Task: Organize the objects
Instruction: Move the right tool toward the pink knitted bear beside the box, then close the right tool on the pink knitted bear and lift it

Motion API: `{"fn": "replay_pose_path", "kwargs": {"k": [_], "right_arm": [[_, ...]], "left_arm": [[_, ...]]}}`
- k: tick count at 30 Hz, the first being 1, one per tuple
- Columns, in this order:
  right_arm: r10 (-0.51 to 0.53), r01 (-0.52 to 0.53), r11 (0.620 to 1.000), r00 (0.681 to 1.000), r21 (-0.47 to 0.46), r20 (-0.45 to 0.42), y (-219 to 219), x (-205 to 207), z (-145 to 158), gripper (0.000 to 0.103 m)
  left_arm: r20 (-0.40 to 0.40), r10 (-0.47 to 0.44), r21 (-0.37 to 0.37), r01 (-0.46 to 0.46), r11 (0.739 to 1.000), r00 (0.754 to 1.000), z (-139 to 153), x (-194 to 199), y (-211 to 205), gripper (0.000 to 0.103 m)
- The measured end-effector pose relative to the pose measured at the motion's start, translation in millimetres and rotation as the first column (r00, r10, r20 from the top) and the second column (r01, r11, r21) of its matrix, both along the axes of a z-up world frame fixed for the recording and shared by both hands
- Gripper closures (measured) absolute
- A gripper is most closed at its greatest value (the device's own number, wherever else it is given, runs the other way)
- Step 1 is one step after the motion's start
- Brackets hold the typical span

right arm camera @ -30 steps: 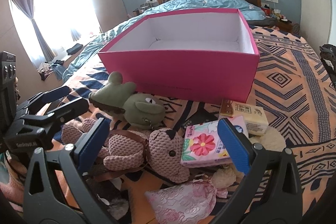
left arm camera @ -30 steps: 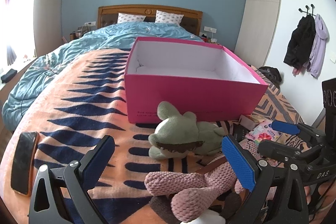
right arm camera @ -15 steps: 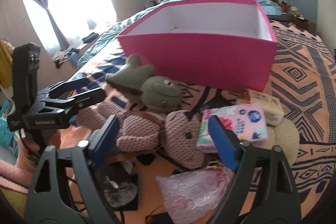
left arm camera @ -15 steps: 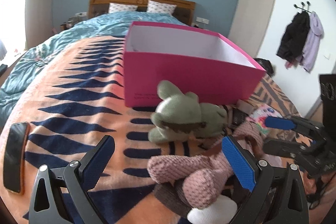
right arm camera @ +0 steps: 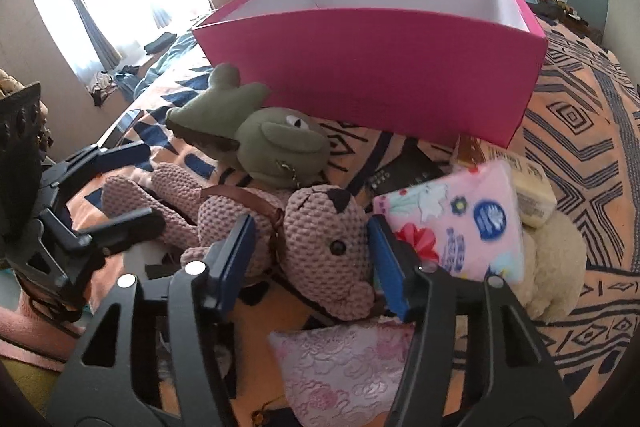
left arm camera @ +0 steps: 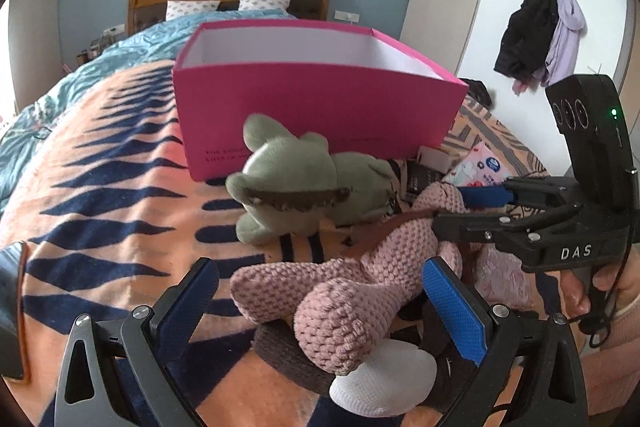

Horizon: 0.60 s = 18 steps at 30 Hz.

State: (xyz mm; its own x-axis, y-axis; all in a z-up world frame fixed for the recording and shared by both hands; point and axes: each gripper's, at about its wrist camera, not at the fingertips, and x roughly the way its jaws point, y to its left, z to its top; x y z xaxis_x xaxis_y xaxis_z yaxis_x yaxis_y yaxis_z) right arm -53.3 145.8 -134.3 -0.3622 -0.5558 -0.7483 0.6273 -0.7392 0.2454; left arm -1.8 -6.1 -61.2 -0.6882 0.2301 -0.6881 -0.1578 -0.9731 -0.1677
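One bed (left arm camera: 100, 187) carries one empty pink box (left arm camera: 312, 107). Near it lie two plush toys: a green frog (right arm camera: 280, 147) and a pink knitted bear (right arm camera: 320, 243). The right claw (right arm camera: 312, 259), closing, brackets the bear's head; the left claw (left arm camera: 320, 303) gapes around its legs.

- I saw a hot-pink box (right arm camera: 372, 59) with a plain white inside.
- The knitted toy (right arm camera: 320, 227) was dusty pink, with a brown strap and a black ear.
- The frog plush (left arm camera: 296, 183) was olive green, with a dark brown band.
- The bedspread (left arm camera: 104, 195) was peach-orange with navy zigzag and diamond patterns.
- The tissue pack (right arm camera: 456, 223) was pale pink with red flowers and a blue round mark.
- Both sets of gripper pads (right arm camera: 392, 267) were blue on black frames.
- The quilt (left arm camera: 120, 55) by the pillows was light blue.
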Motion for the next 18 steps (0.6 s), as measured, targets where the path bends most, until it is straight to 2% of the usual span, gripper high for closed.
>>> {"fn": "replay_pose_path", "kwargs": {"k": [3, 5, 7, 12, 14, 18], "right_arm": [[0.013, -0.013, 1.000, 1.000, -0.003, -0.007, 1, 0, 0, 0.043], [0.017, -0.017, 1.000, 1.000, 0.008, -0.024, 0, 1, 0, 0.050], [0.006, -0.006, 0.999, 1.000, -0.034, -0.016, 7, 0, 5, 0.060], [-0.010, 0.008, 0.995, 1.000, -0.102, -0.023, 13, 2, 16, 0.062], [-0.017, 0.014, 0.987, 1.000, -0.160, -0.020, 18, 2, 25, 0.062], [-0.034, 0.025, 0.972, 0.999, -0.232, -0.034, 23, -2, 42, 0.063]], "left_arm": [[0.017, -0.009, 0.012, 0.009, 1.000, 1.000, -3, 0, -1, 0.000], [0.027, -0.012, 0.016, 0.012, 1.000, 1.000, -5, 0, -1, 0.000], [0.027, -0.012, 0.019, 0.011, 1.000, 1.000, -5, 1, -2, 0.000], [0.011, -0.035, 0.018, 0.035, 0.999, 0.999, 0, 8, -1, 0.000], [0.004, -0.044, 0.022, 0.044, 0.999, 0.999, 2, 10, -1, 0.001], [-0.006, -0.046, 0.024, 0.046, 0.999, 0.999, 5, 12, -2, 0.010]]}}
